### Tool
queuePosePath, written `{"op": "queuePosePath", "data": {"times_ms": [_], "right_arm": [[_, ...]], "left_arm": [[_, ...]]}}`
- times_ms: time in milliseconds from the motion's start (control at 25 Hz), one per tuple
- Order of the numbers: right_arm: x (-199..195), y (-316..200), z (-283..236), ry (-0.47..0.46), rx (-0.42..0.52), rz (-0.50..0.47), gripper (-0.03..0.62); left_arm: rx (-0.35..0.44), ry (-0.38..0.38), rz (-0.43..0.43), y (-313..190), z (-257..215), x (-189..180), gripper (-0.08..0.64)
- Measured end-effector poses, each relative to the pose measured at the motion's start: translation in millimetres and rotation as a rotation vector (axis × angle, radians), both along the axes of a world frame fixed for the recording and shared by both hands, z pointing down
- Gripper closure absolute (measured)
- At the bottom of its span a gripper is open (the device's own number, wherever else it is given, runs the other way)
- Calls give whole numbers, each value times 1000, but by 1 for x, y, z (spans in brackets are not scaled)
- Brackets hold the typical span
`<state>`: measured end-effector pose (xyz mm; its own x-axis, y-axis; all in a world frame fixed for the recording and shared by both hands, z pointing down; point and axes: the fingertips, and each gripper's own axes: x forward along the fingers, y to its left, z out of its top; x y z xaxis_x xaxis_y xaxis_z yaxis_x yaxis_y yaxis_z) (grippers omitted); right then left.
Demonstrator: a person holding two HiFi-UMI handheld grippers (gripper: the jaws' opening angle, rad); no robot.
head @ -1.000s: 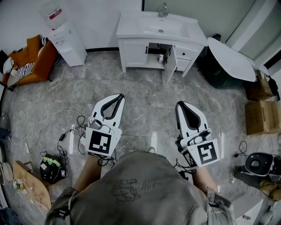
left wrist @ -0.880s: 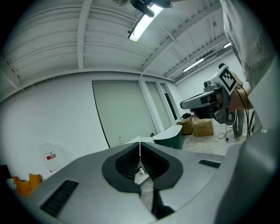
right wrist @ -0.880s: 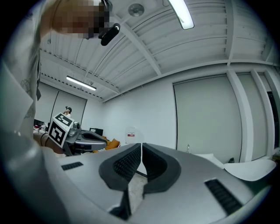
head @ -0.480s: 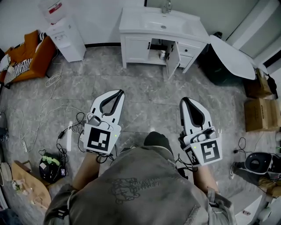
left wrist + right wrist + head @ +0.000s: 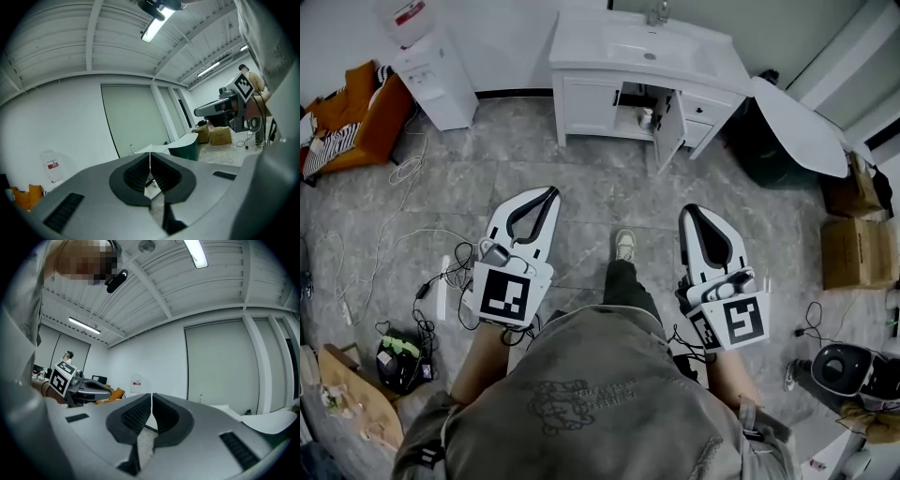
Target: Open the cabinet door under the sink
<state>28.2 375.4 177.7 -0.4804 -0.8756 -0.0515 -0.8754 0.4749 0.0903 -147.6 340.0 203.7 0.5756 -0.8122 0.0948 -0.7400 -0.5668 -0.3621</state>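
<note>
The white sink cabinet (image 5: 649, 58) stands against the far wall in the head view. Its middle door (image 5: 667, 131) hangs swung outward, showing the dark inside with a small bottle (image 5: 645, 119). The left door (image 5: 590, 99) is closed. My left gripper (image 5: 549, 191) and right gripper (image 5: 688, 210) are held level over the floor, well short of the cabinet, both shut and empty. In the left gripper view the left gripper (image 5: 150, 154) has its pads together. The right gripper (image 5: 151, 395) looks the same in its own view.
A water dispenser (image 5: 429, 75) and an orange sofa (image 5: 358, 120) stand at the left. Cables (image 5: 405, 236) lie on the floor on the left. A white round panel (image 5: 799, 114) leans to the right of the cabinet, with cardboard boxes (image 5: 855, 249) beyond. The person's shoe (image 5: 625, 245) is between the grippers.
The person has stepped toward the cabinet, and a foot has come forward between the grippers. Both grippers moved forward with the body, still shut.
</note>
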Motion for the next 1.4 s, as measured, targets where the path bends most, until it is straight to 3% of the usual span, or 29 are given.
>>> {"op": "queuePosePath", "data": {"times_ms": [840,1080,1400], "right_arm": [[76,-255,19,-33,-102,-92,560],[97,-335,33,-37,-161,-143,560],[121,-415,40,-51,-196,-201,560]], "left_arm": [[-90,-64,-63,-228,15,78,540],[-153,-50,-84,-306,23,105,540],[-156,-52,-106,-384,17,142,540]]}}
